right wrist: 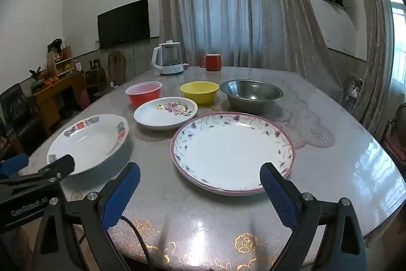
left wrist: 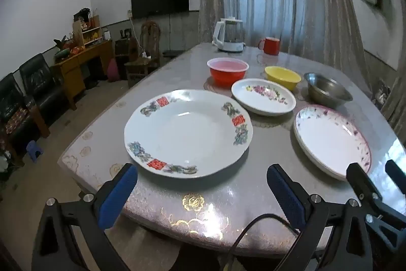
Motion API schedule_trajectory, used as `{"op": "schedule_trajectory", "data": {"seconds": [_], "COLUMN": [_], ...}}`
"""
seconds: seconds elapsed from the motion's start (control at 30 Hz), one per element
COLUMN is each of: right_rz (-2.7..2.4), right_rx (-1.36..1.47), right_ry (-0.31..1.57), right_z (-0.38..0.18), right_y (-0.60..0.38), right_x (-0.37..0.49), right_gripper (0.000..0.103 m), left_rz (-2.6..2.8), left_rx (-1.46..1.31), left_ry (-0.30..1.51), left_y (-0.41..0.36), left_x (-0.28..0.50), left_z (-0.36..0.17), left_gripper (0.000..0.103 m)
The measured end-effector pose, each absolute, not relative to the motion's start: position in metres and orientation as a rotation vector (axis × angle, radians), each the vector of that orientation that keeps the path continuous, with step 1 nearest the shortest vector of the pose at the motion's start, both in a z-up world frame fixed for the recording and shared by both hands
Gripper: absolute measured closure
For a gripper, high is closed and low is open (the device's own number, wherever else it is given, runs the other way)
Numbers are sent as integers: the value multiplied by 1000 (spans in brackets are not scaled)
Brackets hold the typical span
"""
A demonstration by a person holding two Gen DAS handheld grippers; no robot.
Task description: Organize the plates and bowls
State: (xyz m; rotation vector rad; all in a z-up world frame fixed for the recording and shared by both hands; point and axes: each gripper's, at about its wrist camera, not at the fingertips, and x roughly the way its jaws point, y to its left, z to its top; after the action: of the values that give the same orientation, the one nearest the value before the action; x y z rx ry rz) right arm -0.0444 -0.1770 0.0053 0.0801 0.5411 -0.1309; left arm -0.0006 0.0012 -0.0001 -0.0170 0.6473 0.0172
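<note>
Red double-happiness characters are showing on the rim of the big white plate (left wrist: 187, 133) sitting near the table's (left wrist: 228, 197) front edge, one at the far rim, one at the right rim and one at the near rim. In the right wrist view, pale lettering is running along the black body of the left gripper (left wrist: 201, 186), reading roughly "GenRobot.AI", though the letters are blurring at the picture's left edge.

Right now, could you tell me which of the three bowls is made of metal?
The grey steel bowl, rightmost in the back row, beside the yellow bowl; the red bowl and the yellow one look like plastic.
</note>
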Motion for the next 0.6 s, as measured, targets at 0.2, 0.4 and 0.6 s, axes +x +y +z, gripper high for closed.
{"op": "schedule_trajectory", "data": {"seconds": [0.2, 0.4, 0.6], "right_rz": [-101, -98, -98], "right_rx": [139, 129, 135], "right_ry": [572, 615, 623], "right_z": [1, -7, -5], "right_y": [-180, -177, -176], "right_x": [-41, -41, -42], "right_gripper": [6, 6, 6], "left_rz": [32, 59, 55], "left_rx": [-36, -34, -19], "left_ry": [692, 730, 734], "left_y": [12, 13, 10], "left_x": [-1, 6, 6], "left_z": [-17, -12, -10], "left_gripper": [0, 0, 0]}}
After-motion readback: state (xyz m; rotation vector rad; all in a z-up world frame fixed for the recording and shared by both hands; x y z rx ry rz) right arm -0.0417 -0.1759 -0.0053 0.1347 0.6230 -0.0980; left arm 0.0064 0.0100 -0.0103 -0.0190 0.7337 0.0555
